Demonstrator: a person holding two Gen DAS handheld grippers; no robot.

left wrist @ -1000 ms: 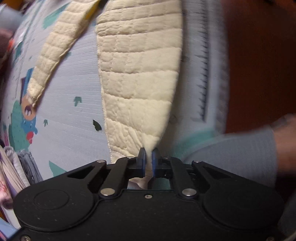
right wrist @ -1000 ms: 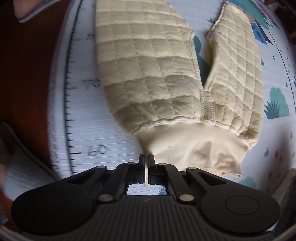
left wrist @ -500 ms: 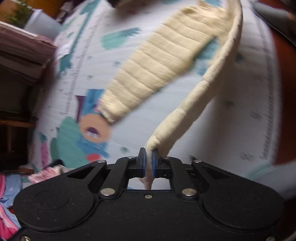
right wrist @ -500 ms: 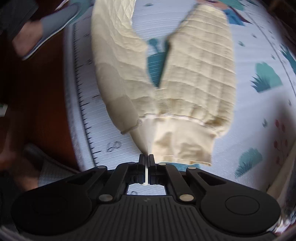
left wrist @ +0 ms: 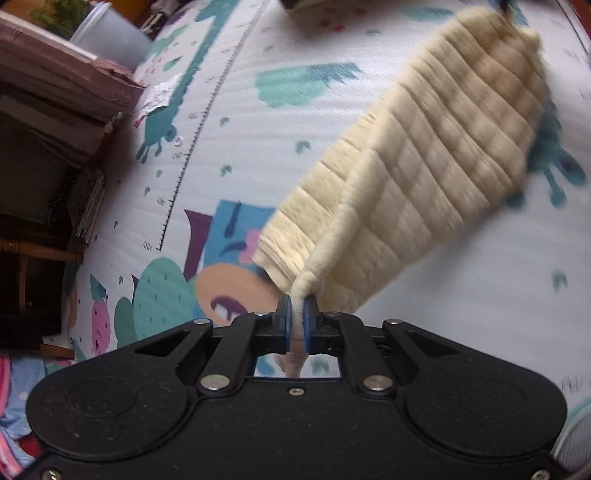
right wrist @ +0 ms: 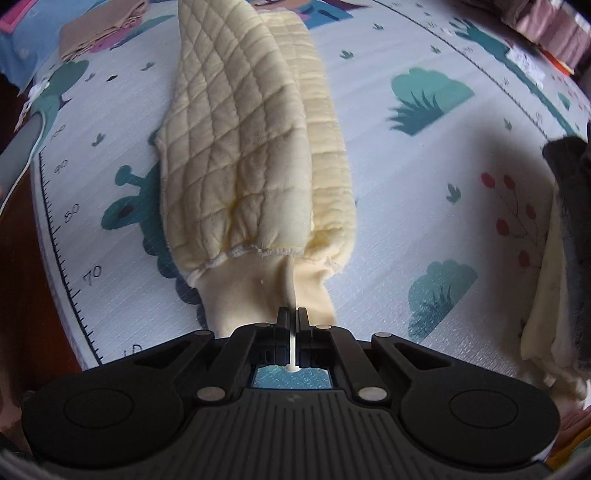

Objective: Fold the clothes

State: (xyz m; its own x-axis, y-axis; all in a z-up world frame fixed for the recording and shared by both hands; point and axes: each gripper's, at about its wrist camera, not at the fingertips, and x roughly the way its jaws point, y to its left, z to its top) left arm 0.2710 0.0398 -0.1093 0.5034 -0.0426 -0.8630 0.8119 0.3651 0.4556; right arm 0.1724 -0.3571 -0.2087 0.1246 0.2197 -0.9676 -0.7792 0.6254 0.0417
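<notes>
Cream quilted trousers (right wrist: 243, 147), legs doubled one over the other, stretched long above the printed play mat (right wrist: 424, 229), held at both ends. Smooth waistband (right wrist: 258, 291) at the right-hand end; leg cuffs toward the left-hand end. Right gripper (right wrist: 292, 325): jaws closed tight on a thin pinch of waistband fabric, a sliver showing through behind the fingers. Left gripper (left wrist: 297, 317): blue pads (left wrist: 286, 325) closed on a twisted rope of the trousers (left wrist: 424, 177) edge, fabric fanning out ahead, blurred in that view. Mat shows a ruler scale (right wrist: 70, 214) along its edge, teal bushes, red berries. Beyond, right wrist view: folded tan cloth (right wrist: 103, 26) at far corner; dark grey garment (right wrist: 569, 192) with pale cloth under it at right margin. Left wrist view: stacked brown boxes (left wrist: 55, 85) past the mat.
</notes>
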